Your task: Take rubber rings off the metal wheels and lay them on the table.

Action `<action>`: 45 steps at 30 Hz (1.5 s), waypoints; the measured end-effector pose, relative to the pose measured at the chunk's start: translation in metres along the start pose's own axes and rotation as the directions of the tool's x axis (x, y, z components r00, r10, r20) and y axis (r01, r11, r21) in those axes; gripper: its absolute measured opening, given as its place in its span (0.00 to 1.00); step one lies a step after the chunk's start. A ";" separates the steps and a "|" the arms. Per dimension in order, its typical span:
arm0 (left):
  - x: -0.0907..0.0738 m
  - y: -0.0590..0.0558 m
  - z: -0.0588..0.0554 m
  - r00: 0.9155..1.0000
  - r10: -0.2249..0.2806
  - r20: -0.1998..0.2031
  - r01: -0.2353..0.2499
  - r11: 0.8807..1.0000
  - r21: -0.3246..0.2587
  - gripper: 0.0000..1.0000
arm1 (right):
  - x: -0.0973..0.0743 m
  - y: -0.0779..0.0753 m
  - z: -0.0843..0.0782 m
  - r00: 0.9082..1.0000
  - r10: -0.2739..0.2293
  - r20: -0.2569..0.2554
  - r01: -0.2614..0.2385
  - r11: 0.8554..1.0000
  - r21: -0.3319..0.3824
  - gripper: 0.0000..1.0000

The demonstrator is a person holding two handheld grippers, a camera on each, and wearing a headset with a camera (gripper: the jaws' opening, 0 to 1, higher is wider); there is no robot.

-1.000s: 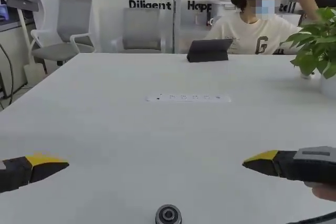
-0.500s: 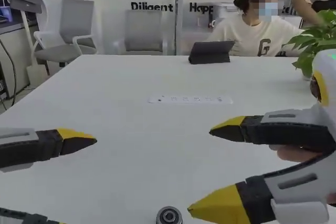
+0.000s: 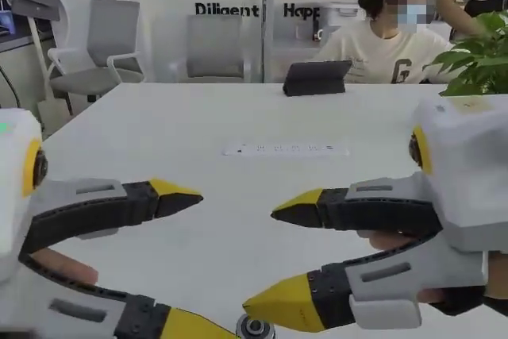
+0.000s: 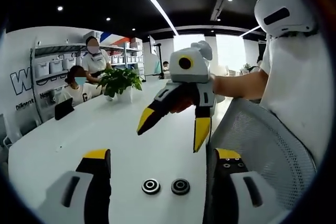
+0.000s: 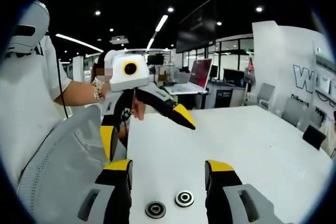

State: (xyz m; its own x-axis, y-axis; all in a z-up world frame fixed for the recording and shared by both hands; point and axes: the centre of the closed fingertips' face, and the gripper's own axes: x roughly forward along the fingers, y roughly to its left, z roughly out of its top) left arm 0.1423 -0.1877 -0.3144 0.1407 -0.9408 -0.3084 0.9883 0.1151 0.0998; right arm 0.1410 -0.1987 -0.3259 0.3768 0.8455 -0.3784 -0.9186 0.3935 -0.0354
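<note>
Two small metal wheels, each with a dark rubber ring, lie side by side on the white table (image 3: pixel 238 125), near its front edge. In the left gripper view they are one wheel (image 4: pixel 150 186) and the other (image 4: pixel 180 186), low between my jaws. The right gripper view has them as a darker wheel (image 5: pixel 155 209) and a more silvery one (image 5: pixel 184 198). One wheel (image 3: pixel 254 327) peeks in at the bottom of the head view. My left gripper (image 3: pixel 210 263) and right gripper (image 3: pixel 260 260) face each other above the wheels, both open and holding nothing.
A white power strip (image 3: pixel 284 148) lies mid-table. At the far edge stands a dark tablet (image 3: pixel 316 77) in front of a seated person (image 3: pixel 381 45). A potted plant (image 3: pixel 476 61) is at the far right, and grey chairs (image 3: pixel 99 49) stand beyond the table.
Both grippers have come up and inward from the sides, and their tips now nearly meet over the wheels. The wheels have not moved.
</note>
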 end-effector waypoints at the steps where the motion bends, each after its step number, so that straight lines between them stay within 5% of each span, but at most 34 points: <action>1: 0.002 -0.001 -0.002 1.000 -0.006 -0.012 0.006 1.000 0.013 0.76 | 0.000 -0.001 -0.004 1.000 0.003 -0.004 -0.003 1.000 0.004 0.52; 5: 0.012 -0.001 -0.008 0.999 -0.002 -0.032 0.005 0.997 0.073 0.70 | 0.001 -0.005 -0.022 1.000 0.007 -0.030 -0.006 1.000 0.022 0.47; 11: 0.027 -0.005 -0.014 1.000 -0.025 -0.018 0.027 0.997 0.075 0.65 | 0.006 -0.003 -0.056 0.995 0.025 -0.099 -0.020 0.998 0.056 0.40; 19: 0.036 -0.007 -0.037 1.000 -0.025 0.006 0.025 1.000 -0.018 0.55 | 0.013 0.006 -0.088 0.981 0.075 -0.177 -0.060 0.995 0.084 0.35; 29: 0.049 -0.027 -0.071 0.992 -0.108 -0.070 0.106 0.994 -0.024 0.41 | 0.015 0.015 -0.113 0.966 0.110 -0.235 -0.086 0.990 0.112 0.30; 34: 0.057 -0.036 -0.081 0.988 -0.133 -0.082 0.128 0.990 -0.060 0.35 | 0.020 0.021 -0.129 0.948 0.129 -0.289 -0.101 0.989 0.108 0.28; 38: 0.061 -0.042 -0.097 0.980 -0.141 -0.143 0.136 0.990 -0.045 0.27 | 0.022 0.022 -0.138 0.940 0.133 -0.315 -0.100 0.988 0.118 0.27; 40: 0.063 -0.043 -0.099 0.980 -0.139 -0.143 0.135 0.990 -0.041 0.24 | 0.022 0.021 -0.144 0.933 0.125 -0.339 -0.090 0.989 0.117 0.26; 45: 0.066 -0.041 -0.110 0.976 -0.136 -0.168 0.131 0.991 -0.036 0.21 | 0.022 0.020 -0.146 0.933 0.128 -0.337 -0.090 0.988 0.128 0.22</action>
State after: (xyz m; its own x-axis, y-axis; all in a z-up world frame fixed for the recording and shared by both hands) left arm 0.1173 -0.2197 -0.4434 0.0133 -0.8807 -0.4734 0.9997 0.0018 0.0246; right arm 0.1129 -0.2251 -0.4698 0.1933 0.7173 -0.6694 -0.9258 0.3592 0.1175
